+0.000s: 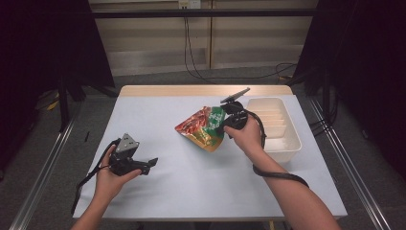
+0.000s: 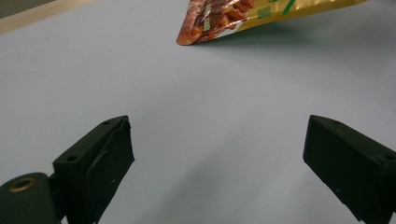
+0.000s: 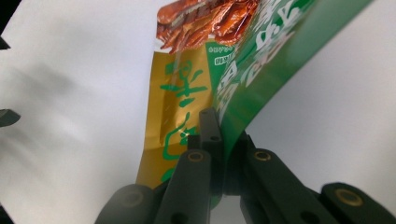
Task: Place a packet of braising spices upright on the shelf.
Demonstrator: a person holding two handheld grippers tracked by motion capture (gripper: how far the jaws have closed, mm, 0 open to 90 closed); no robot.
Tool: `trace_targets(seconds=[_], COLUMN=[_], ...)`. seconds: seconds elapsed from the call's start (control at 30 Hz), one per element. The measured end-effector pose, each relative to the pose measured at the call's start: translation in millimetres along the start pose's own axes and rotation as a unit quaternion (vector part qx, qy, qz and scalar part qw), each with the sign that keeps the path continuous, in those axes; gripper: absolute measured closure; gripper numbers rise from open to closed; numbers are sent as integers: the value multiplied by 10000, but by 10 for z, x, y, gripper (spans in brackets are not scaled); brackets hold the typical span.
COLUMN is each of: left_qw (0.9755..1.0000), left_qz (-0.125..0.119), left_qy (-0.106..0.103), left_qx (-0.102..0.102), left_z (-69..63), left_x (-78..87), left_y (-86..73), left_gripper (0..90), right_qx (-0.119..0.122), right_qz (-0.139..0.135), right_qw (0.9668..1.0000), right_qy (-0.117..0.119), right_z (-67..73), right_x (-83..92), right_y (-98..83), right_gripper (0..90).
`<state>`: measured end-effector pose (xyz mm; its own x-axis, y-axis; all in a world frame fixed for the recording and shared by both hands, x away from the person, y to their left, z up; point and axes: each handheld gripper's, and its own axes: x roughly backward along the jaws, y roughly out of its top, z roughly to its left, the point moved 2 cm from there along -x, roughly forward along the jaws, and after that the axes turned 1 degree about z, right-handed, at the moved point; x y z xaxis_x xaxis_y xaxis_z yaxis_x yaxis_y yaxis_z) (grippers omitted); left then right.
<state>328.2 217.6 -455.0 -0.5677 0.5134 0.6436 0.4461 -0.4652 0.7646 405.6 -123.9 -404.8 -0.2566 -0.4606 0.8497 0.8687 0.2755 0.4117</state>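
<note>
We see the person's forearms come in closest to us, over the near edge of the worktop [image 1: 191, 191], a broad pale sheet with a strip of bare wood along its far side. Next in size is the white tray [image 1: 292, 143], at the far right of the worktop; it is a long plastic tub with ribbed dividers inside, and we make out nothing lying in it. Just beside its left wall is the snack pouch [image 1: 203, 127], printed in red, gold and green, held up at its right edge with its lower corner down near the worktop. The right gripper [image 1: 225, 125] has that edge: its fingers [image 3: 210, 126] are pinched tight on the green border. The left gripper [image 1: 152, 163] hangs low at the near left, well apart from the pouch, its fingers [image 2: 105, 158] spread wide and holding nothing.
</note>
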Motion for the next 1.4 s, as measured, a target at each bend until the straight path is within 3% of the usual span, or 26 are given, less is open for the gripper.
trace_targets(seconds=[0.13,0.47,0.57,0.63,0.8,1.1,1.33,1.4], left_qw=[10000,10000,10000,9999,10000,10000,10000,10000], left_qz=[-15,-21,-37,61,-15,-42,19,15], left_qy=[-4,-8,-31,-7,-39,-55,-15,-23], left_qx=[3,-32,-22,-80,-5,-16,0,1], left_z=[-4,10,12,14,-1,3,9,8], left_x=[-1,-5,-9,-4,-13,-17,-5,-7], left_y=[0,3,3,-3,-1,-2,-3,-4], left_gripper=[82,85,85,85,85,85,86,86], right_qx=[27,460,468,636,754,920,1107,1203], right_qz=[161,573,680,856,1215,1529,1805,1928], right_qw=[9999,9973,9965,9942,9896,9838,9768,9732], right_qy=[4,-51,-94,-128,-177,-176,-306,-363], right_z=[3,43,61,81,117,165,211,240], right_x=[134,389,443,505,596,818,1002,1074], right_y=[65,250,283,336,402,511,608,646], right_gripper=[900,900,900,900,900,900,900,900])
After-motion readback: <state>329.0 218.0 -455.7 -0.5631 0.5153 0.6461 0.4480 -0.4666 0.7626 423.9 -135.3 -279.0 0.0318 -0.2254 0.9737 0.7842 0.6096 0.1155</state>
